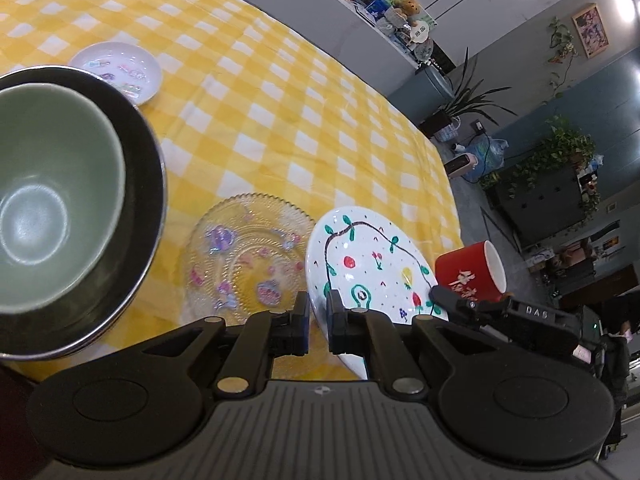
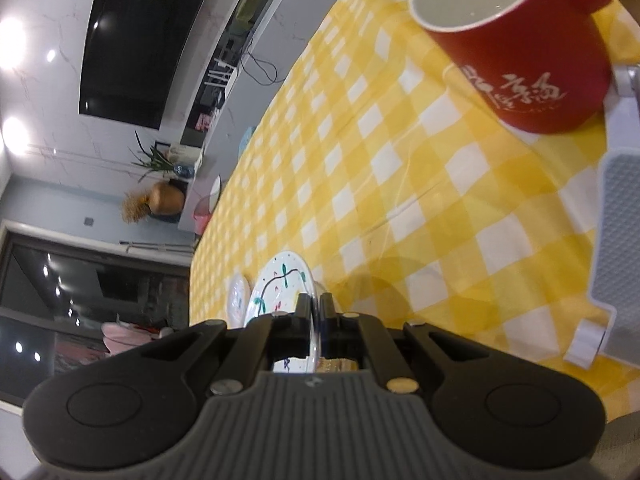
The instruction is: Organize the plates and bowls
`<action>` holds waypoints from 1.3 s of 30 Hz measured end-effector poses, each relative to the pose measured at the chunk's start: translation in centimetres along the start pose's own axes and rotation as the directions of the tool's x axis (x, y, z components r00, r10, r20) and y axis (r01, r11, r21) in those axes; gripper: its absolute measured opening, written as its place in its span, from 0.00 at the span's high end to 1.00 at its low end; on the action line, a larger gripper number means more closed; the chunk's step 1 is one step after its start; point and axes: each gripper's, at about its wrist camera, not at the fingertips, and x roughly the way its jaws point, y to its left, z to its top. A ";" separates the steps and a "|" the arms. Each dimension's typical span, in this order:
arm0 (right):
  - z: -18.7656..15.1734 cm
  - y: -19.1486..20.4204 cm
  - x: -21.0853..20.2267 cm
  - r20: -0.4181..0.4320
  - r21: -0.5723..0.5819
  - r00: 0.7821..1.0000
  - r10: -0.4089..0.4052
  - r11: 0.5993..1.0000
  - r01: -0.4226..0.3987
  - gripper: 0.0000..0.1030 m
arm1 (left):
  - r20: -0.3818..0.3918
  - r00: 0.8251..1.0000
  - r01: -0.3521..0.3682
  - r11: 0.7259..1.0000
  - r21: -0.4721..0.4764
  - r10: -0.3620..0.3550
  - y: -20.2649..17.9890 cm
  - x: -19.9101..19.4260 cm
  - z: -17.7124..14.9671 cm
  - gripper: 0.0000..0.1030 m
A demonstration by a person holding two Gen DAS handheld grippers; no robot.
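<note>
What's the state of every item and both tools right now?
Painted plate: tilted, rim pinched in right tool.
Right tool: shut on painted plate.
Left tool: narrow gap, nothing visibly gripped.
Glass plate: flat on cloth, empty.
Green bowl: upright, empty, nested in dark bowl.
Dark bowl: upright, holds green bowl.
Small plate: flat on cloth, alone.
Red mug: upright, looks empty.

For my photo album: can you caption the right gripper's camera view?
Right gripper pinching painted plate edge-on above checked tablecloth, red mug beyond.
</note>
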 end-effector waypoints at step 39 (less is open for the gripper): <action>-0.6 1.0 7.7 -0.053 -0.097 0.991 -0.125 0.988 0.119 0.92 | 0.082 0.979 -0.198 0.973 0.122 0.189 -1.8 -2.7 -1.8 1.00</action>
